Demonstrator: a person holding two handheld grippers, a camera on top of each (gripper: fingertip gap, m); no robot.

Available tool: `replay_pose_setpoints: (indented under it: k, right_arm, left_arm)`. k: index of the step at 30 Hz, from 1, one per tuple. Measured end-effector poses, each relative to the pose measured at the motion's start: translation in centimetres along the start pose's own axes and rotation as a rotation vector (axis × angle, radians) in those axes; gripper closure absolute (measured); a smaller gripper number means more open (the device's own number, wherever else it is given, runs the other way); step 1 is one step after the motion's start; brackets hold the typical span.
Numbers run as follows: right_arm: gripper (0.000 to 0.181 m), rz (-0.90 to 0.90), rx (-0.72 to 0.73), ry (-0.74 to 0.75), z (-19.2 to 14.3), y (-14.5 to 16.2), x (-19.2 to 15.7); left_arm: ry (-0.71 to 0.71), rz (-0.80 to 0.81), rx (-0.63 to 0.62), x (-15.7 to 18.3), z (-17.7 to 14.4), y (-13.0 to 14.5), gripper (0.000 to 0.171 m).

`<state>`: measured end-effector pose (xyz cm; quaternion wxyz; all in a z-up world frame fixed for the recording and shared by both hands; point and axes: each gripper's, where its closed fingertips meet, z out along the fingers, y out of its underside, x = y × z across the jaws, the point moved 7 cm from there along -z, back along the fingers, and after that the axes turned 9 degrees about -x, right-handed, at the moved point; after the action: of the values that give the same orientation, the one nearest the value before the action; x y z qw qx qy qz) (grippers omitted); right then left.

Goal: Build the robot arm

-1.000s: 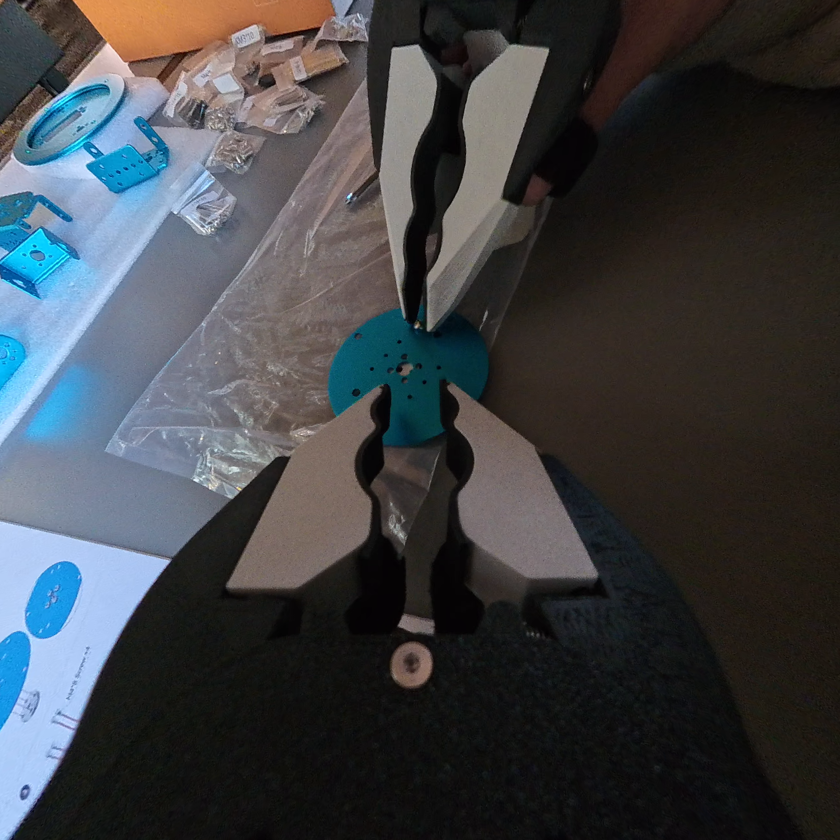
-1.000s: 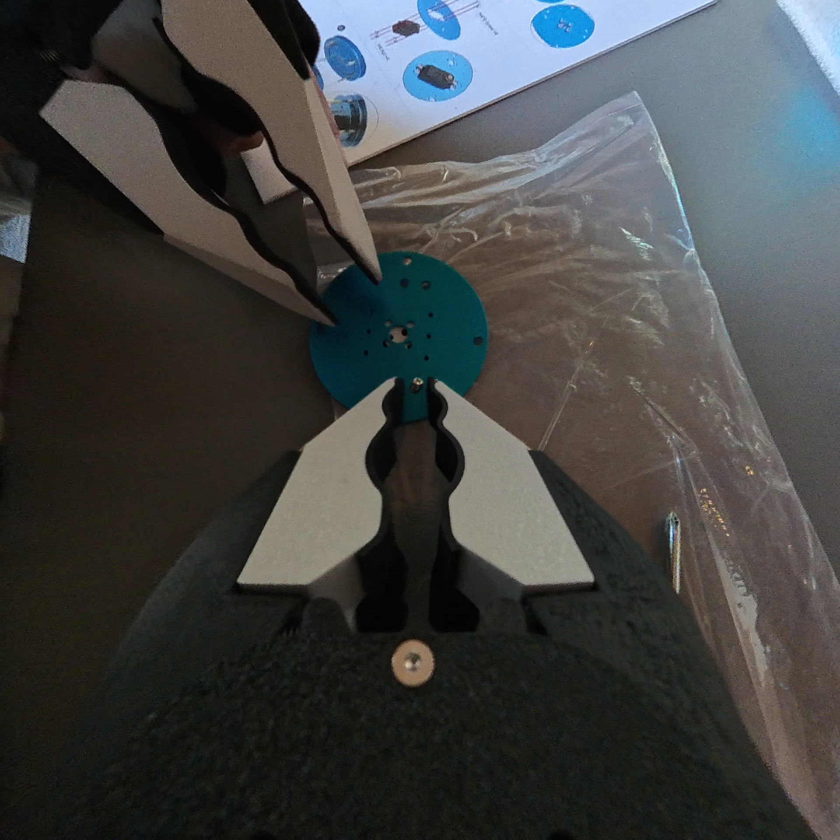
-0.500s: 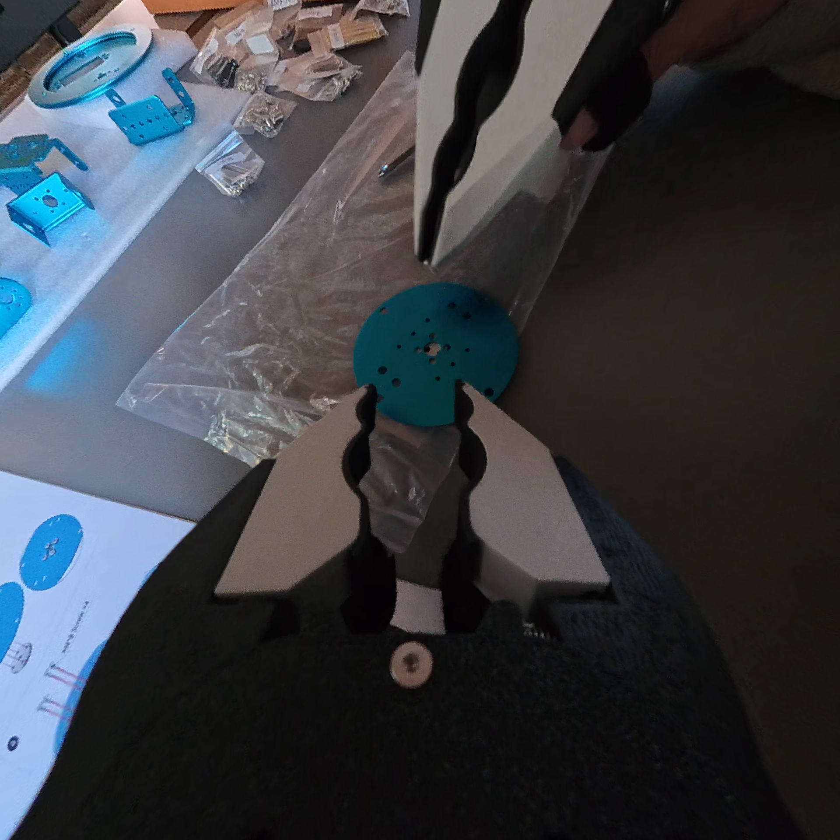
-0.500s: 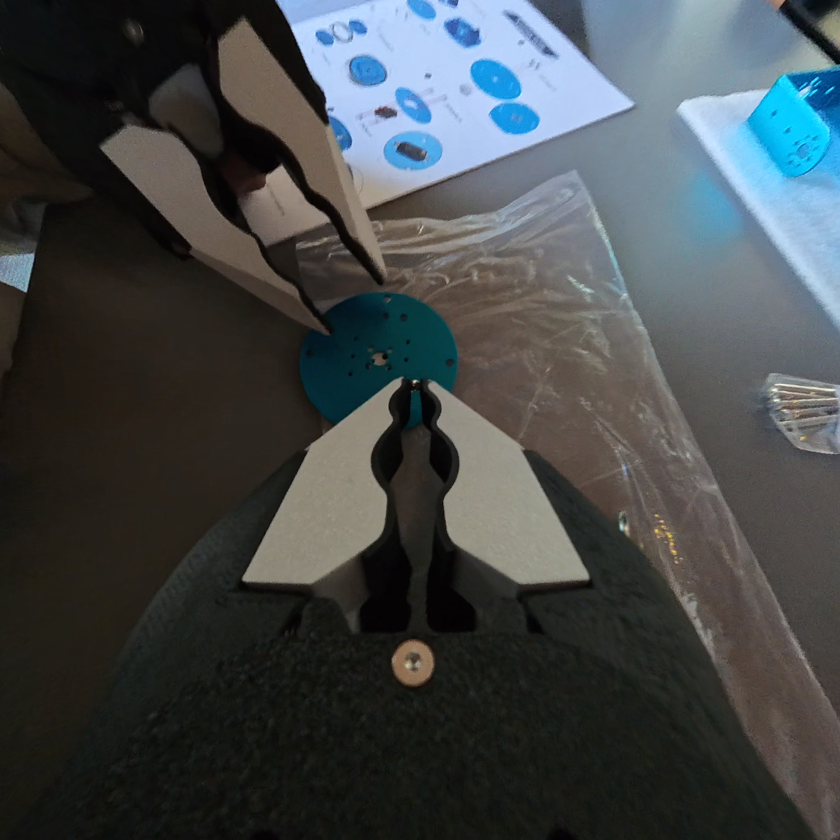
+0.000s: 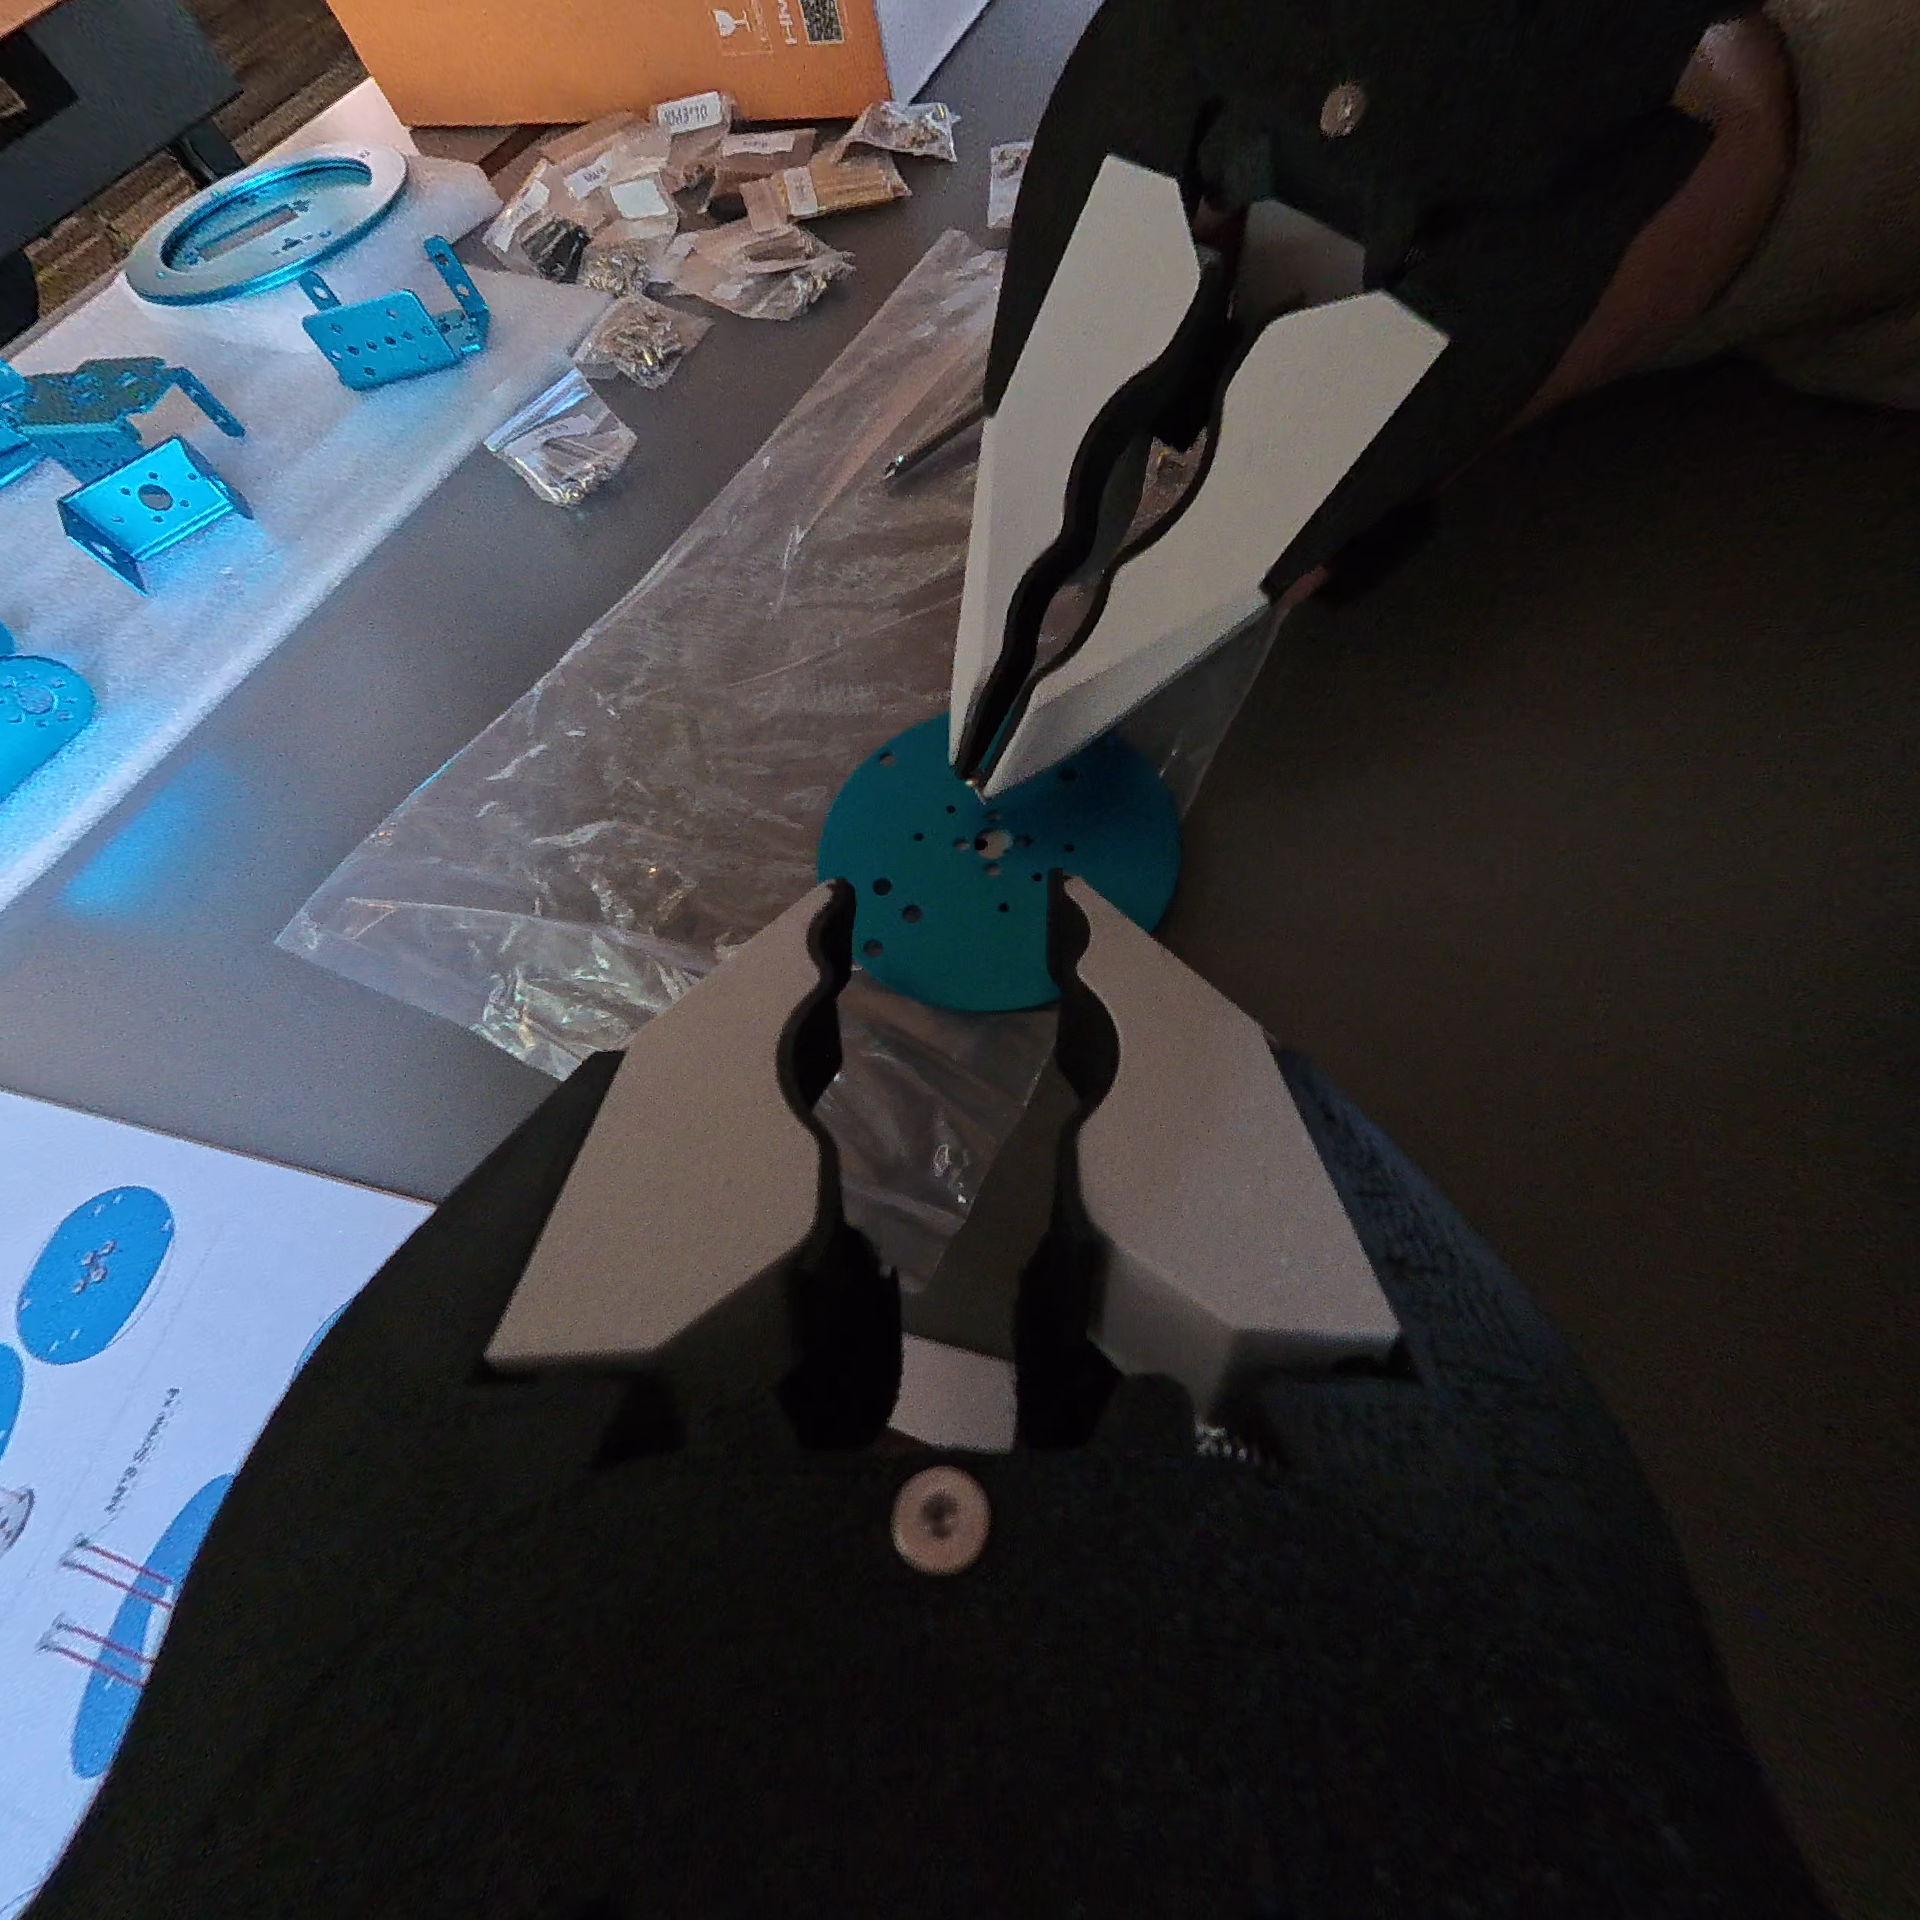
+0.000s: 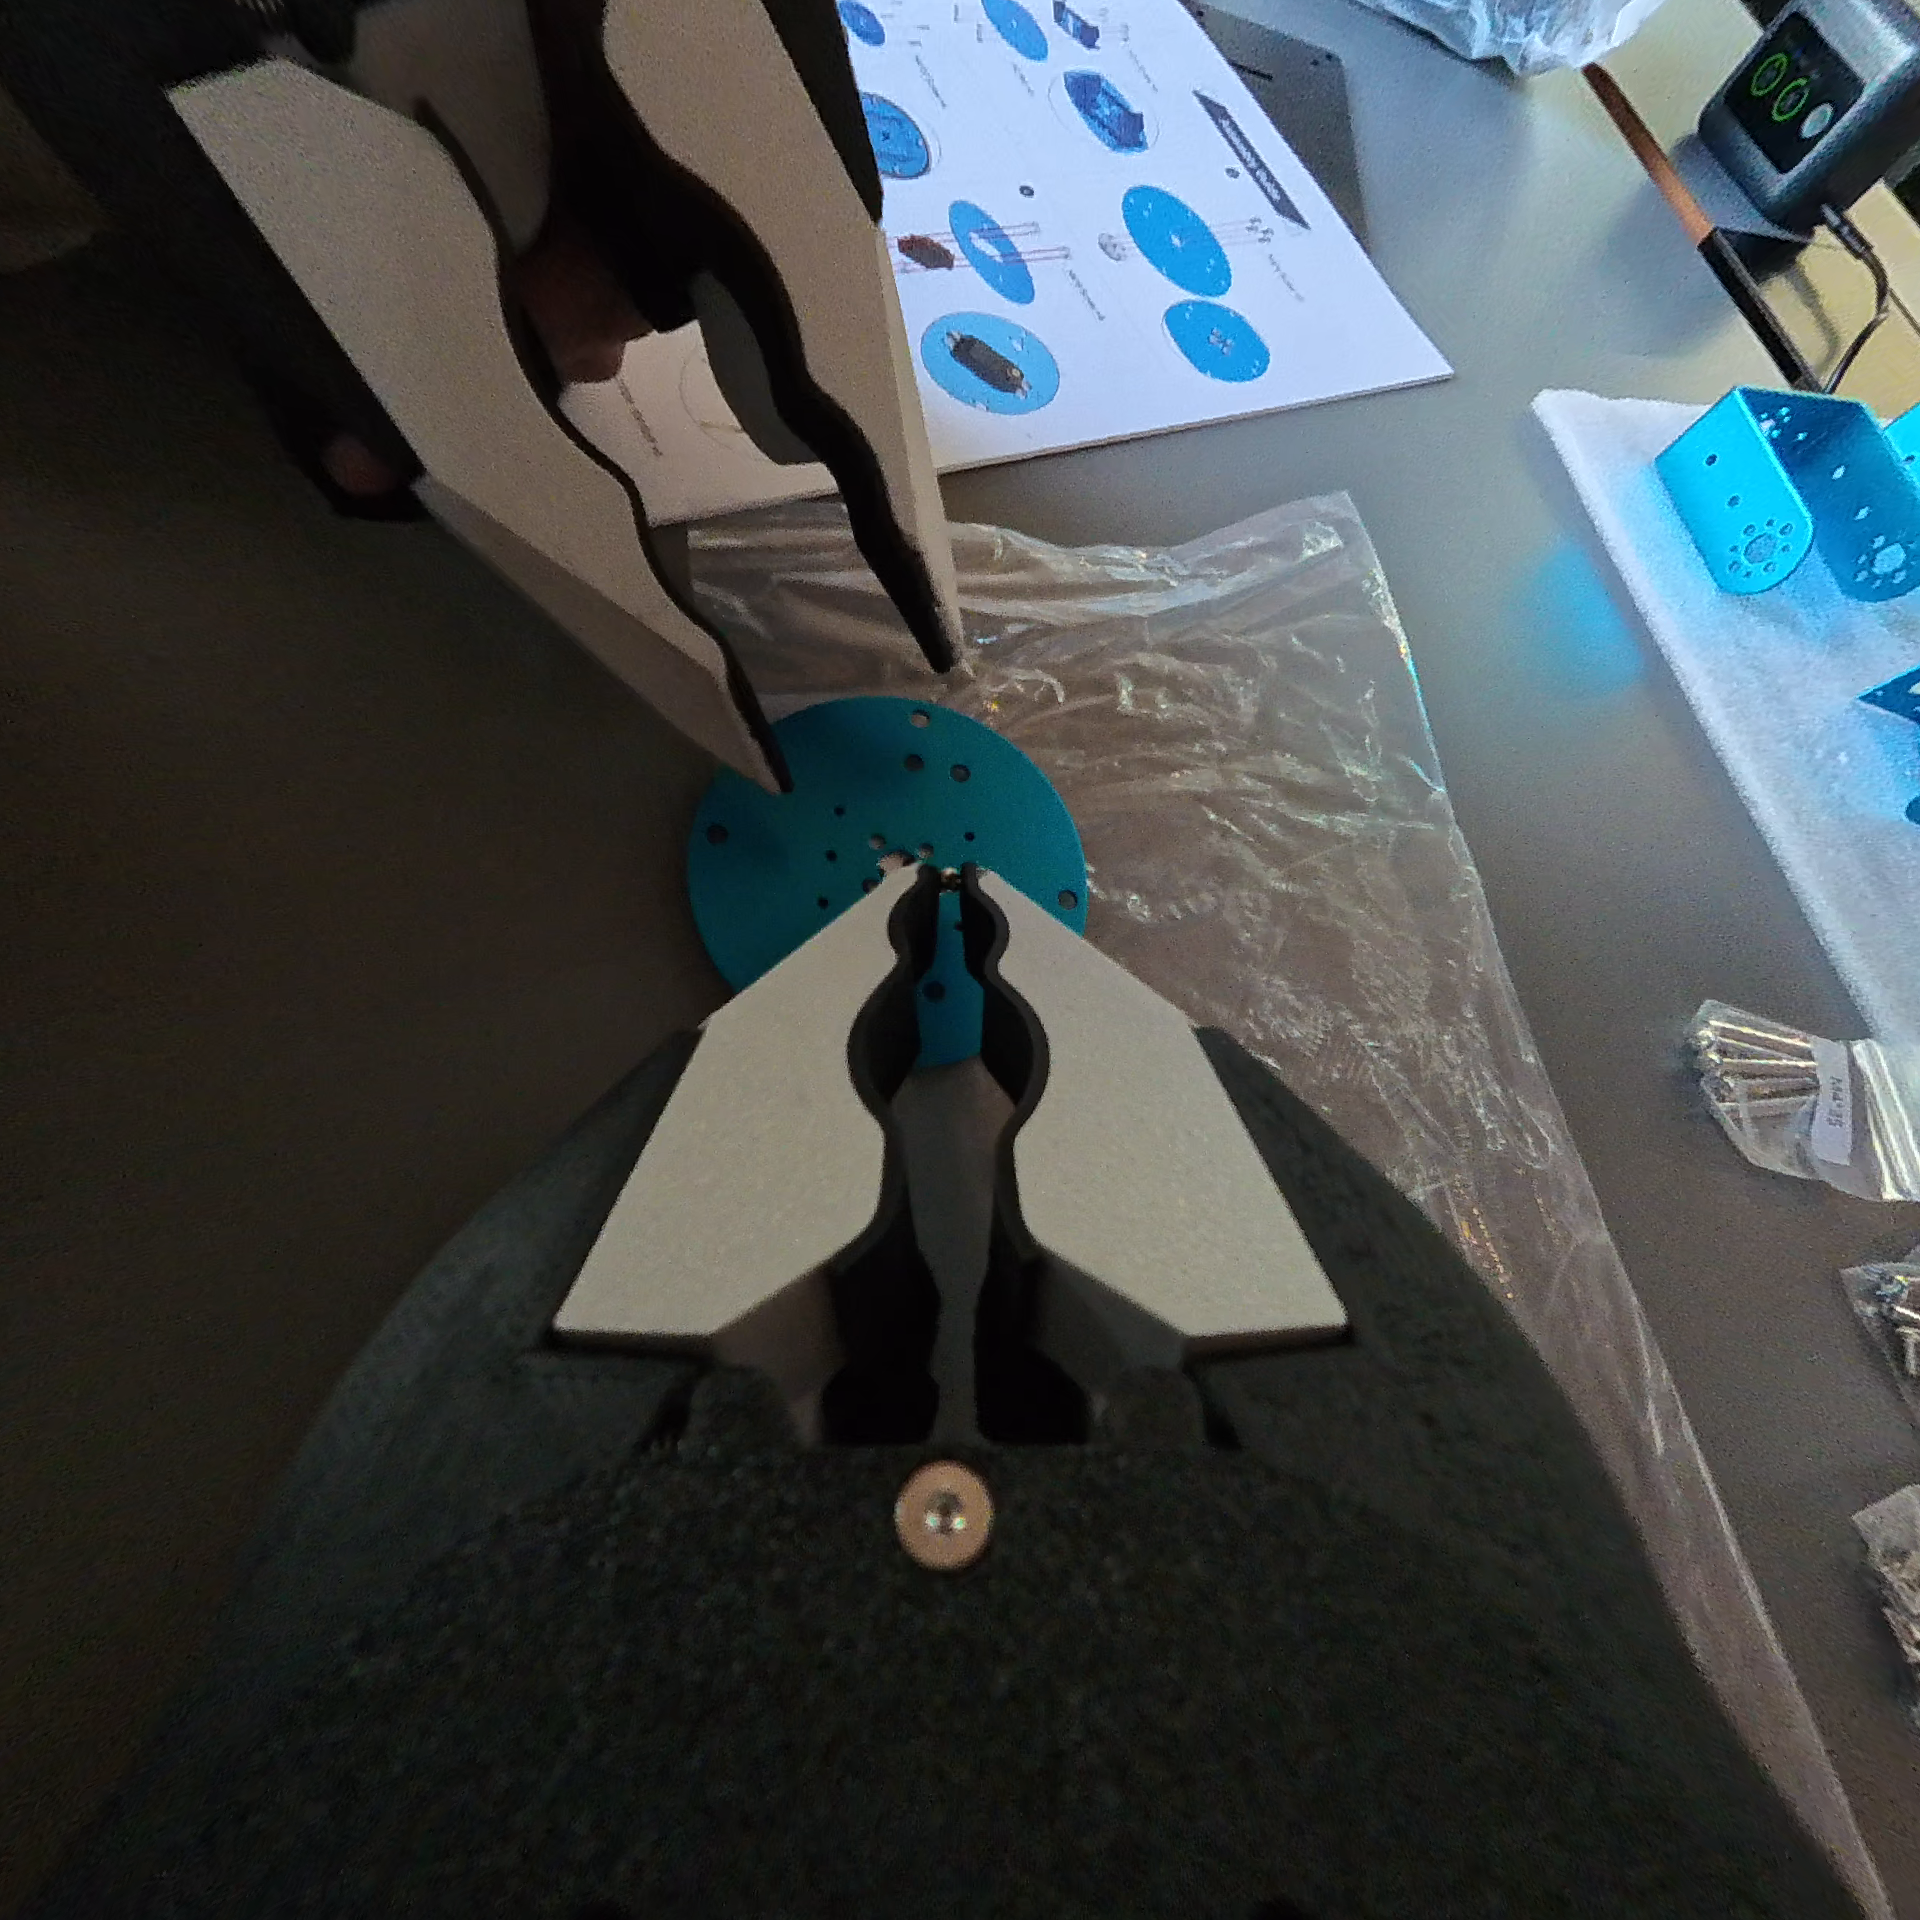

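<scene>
A round teal disc (image 5: pixel 935 935) with several small holes lies flat on the grey table, half on a clear plastic bag (image 5: pixel 675 727). My left gripper (image 5: pixel 945 894) is open and empty, its two tips straddling the disc's near edge. In the right wrist view (image 6: pixel 857 722) one of its tips rests at the disc's rim and the other on the bag. My right gripper (image 6: pixel 945 878) is shut on a small silver screw (image 6: pixel 948 878) and holds it point-down on the disc (image 6: pixel 883 800) near its centre hole. It also shows in the left wrist view (image 5: pixel 977 784).
A printed instruction sheet (image 6: pixel 1122 260) lies beyond the bag (image 6: pixel 1247 831). Blue metal brackets (image 5: pixel 395 332) and a blue ring (image 5: pixel 270 218) sit on white foam (image 6: pixel 1714 644). Small bags of screws (image 5: pixel 561 447) lie around, and an orange box (image 5: pixel 623 52) stands at the back. The tips of both grippers are at nearly the same place.
Half a second ago my right gripper was lifted clear of the disc; now it is back down with its tips on the disc. My left gripper stayed open at the disc's edge.
</scene>
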<state>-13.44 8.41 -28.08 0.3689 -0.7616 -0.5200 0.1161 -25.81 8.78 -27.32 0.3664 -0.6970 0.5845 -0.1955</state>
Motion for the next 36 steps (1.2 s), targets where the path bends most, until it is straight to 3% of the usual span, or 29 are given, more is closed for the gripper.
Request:
replay_pose_setpoints:
  k: [19,36]
  right_arm:
    - [0.177,-0.032,-0.066,-0.021,0.43,-0.16,-0.58]
    - [0.181,0.008,-0.023,-0.077,-0.40,-0.27,-0.27]
  left_arm:
    - [-0.009,0.028,-0.017,0.17,0.30,0.03,0.134]
    - [-0.014,0.015,-0.026,0.00,0.34,0.13,0.134]
